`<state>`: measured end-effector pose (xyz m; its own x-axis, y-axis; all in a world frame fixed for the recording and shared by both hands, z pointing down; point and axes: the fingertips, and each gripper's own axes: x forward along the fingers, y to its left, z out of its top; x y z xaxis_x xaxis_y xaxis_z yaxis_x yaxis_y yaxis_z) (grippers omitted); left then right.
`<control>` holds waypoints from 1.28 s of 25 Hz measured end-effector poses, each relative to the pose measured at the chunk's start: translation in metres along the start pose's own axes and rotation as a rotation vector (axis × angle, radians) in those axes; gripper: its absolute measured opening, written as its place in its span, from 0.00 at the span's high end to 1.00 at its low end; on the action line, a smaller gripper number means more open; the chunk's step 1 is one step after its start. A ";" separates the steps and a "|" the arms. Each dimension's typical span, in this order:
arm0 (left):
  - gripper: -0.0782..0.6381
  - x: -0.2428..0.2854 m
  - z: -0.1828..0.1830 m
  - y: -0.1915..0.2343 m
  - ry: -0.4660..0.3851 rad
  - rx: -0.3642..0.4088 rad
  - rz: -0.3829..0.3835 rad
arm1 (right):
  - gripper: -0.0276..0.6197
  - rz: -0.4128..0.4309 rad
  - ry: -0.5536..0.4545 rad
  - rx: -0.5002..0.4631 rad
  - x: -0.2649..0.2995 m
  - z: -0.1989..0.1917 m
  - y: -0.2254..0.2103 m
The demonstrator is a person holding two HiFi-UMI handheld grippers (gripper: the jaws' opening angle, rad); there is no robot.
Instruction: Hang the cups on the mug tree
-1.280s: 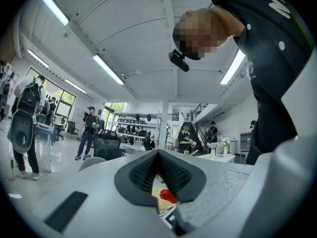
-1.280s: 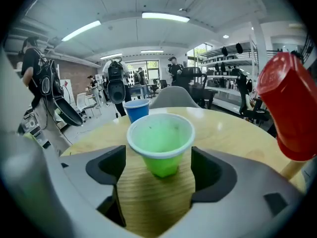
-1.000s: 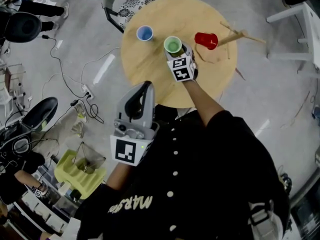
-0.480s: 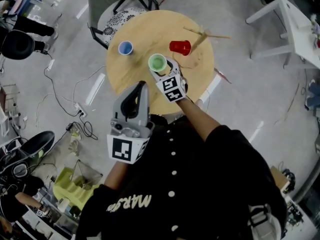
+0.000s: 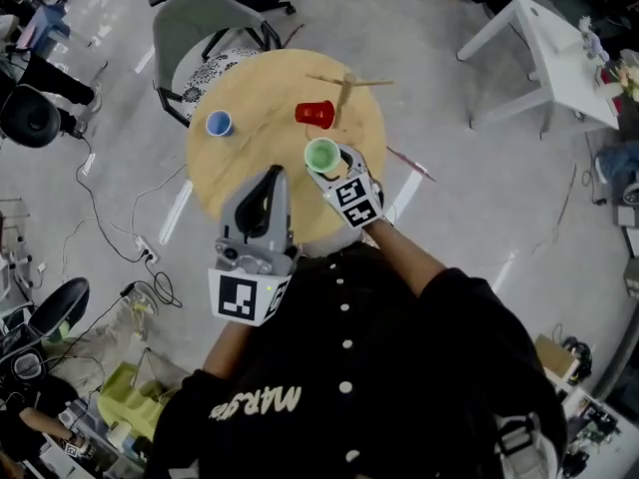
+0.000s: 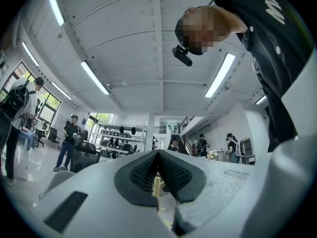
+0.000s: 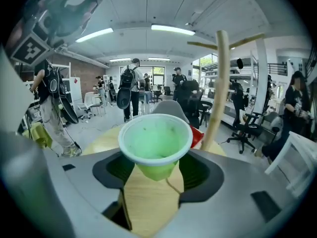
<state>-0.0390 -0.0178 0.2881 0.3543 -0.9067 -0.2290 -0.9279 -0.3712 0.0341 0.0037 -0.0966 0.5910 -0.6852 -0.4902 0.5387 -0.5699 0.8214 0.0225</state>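
A round wooden table (image 5: pixel 240 173) carries a wooden mug tree (image 5: pixel 344 86) with thin branches, a red cup (image 5: pixel 316 114) lying on its side at the tree's foot, and a blue cup (image 5: pixel 219 124) standing upright at the left. My right gripper (image 5: pixel 329 168) is shut on a green cup (image 5: pixel 321 155), mouth up, held above the table just in front of the red cup. In the right gripper view the green cup (image 7: pixel 156 145) sits between the pads (image 7: pixel 195 175), with the tree's post (image 7: pixel 218 83) close behind to the right. My left gripper (image 5: pixel 275 176) hovers shut over the table's near edge, holding nothing.
A grey chair (image 5: pixel 205 43) with a patterned cushion stands behind the table at the left. A white table (image 5: pixel 544 43) is off to the right. Cables (image 5: pixel 110 218) trail over the floor at the left. Several people stand about the room (image 7: pixel 130 90).
Both grippers have risen. The right one has lifted the green cup off the table and carried it from the red cup's left to just in front of it, closer to the tree.
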 end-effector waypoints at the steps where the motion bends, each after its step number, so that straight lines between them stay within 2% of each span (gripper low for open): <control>1: 0.89 0.003 0.001 -0.005 -0.005 -0.001 -0.002 | 0.52 -0.021 0.014 -0.005 -0.008 -0.008 -0.012; 5: 0.89 0.008 0.003 -0.019 -0.012 -0.014 0.005 | 0.52 -0.114 0.039 -0.003 -0.035 -0.020 -0.065; 9: 0.89 0.008 0.006 -0.029 -0.022 -0.030 0.016 | 0.52 -0.218 0.017 -0.012 -0.063 -0.003 -0.121; 16: 0.89 0.008 0.014 -0.039 -0.043 -0.034 0.008 | 0.51 -0.334 0.005 -0.186 -0.097 0.059 -0.184; 22: 0.89 0.006 0.017 -0.045 -0.044 -0.045 0.004 | 0.51 -0.370 0.038 -0.395 -0.115 0.102 -0.188; 32: 0.89 -0.007 0.009 -0.044 -0.013 -0.052 0.015 | 0.51 -0.436 0.047 -0.702 -0.123 0.133 -0.167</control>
<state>-0.0019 0.0061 0.2797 0.3389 -0.9095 -0.2408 -0.9256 -0.3682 0.0879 0.1230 -0.2124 0.4095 -0.4395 -0.8069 0.3946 -0.3532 0.5592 0.7500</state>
